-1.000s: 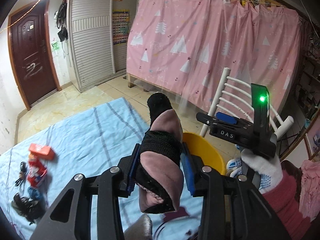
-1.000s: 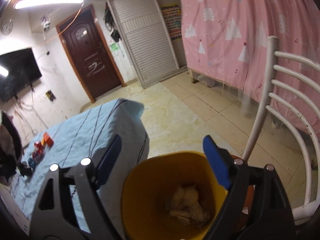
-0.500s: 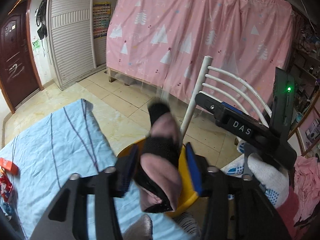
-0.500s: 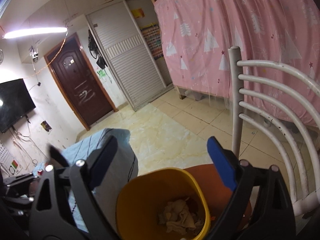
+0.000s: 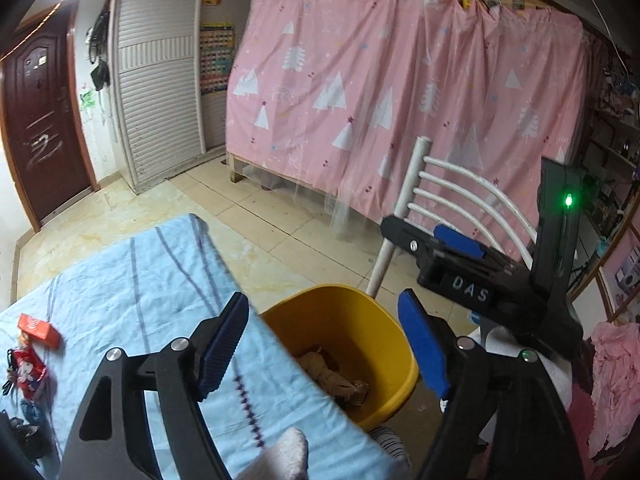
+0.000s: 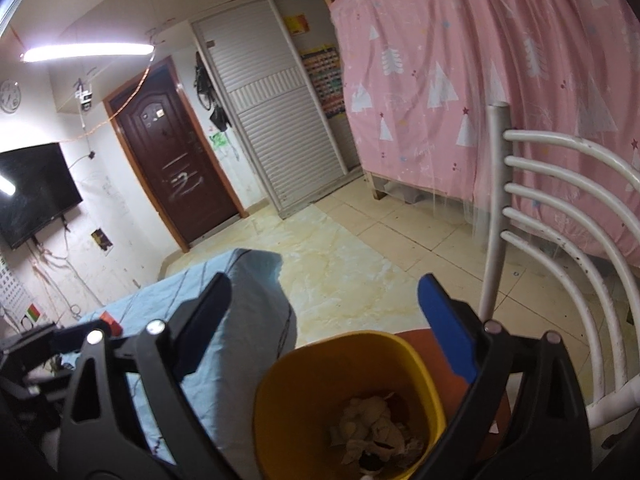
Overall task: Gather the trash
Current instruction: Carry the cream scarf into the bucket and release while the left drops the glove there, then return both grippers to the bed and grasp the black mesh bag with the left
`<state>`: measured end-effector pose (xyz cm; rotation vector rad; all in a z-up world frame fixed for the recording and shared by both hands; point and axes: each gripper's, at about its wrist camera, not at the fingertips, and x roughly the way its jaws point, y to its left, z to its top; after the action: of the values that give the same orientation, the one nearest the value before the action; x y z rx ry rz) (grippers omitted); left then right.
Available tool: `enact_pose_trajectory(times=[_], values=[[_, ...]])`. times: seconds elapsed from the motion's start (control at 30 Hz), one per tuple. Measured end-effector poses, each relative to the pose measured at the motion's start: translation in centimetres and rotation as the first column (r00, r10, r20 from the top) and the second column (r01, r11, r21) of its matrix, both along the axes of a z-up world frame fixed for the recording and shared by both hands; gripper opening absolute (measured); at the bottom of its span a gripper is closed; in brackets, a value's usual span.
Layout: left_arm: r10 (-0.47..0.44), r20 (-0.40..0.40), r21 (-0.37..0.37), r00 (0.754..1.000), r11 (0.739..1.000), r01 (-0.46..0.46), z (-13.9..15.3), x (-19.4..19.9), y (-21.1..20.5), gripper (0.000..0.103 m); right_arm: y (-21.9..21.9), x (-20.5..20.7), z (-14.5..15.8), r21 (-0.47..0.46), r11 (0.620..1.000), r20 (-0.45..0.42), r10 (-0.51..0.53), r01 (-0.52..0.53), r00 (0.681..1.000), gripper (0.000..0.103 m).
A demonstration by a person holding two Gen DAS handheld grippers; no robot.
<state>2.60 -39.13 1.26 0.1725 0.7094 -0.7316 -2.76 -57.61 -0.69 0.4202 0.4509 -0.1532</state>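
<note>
My left gripper [image 5: 320, 340] hangs over the near side of a yellow bin [image 5: 360, 304]. Its jaws are opening and nothing is between the blue pads [image 5: 224, 340]. Crumpled paper [image 5: 336, 376] lies at the bottom of the bin. My right gripper [image 6: 324, 292] is above the same bin [image 6: 280, 368], jaws wide and still opening, with nothing in them. The paper [image 6: 372, 432] shows below it, with a dark scrap beside it. The pink and black sock is not clearly in view. In the left wrist view the right gripper [image 5: 416, 232] sits to the right, held by a white glove.
The blue striped cloth [image 5: 120, 288] covers the table left of the bin. On it lie a red box [image 5: 38, 326], a red packet [image 5: 26, 368] and dark items. A white chair [image 6: 560, 220] with an orange seat [image 6: 420, 340] holds the bin.
The left jaws have spread wide and the pink and black sock that they gripped is gone from them. The right gripper has risen slightly and opened a little more.
</note>
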Motion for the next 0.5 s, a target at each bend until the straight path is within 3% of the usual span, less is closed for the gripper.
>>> enact_pose_trajectory(times=[0.27, 0.5], values=[[0.102, 0.052, -0.023, 0.993, 0.995, -0.101, 1.8, 0.4, 5.9, 0.074, 5.1, 1.8, 0.1, -0.036, 0.995, -0.040, 0.089, -0.090, 0.995, 0.091], [0.211, 0.099, 0.011, 0.972, 0.977, -0.213, 1.9, 0.7, 12.1, 0.076, 10.8, 4.5, 0.9, -0.087, 0.976, -0.073, 0.193, -0.199, 0.979, 0.091]])
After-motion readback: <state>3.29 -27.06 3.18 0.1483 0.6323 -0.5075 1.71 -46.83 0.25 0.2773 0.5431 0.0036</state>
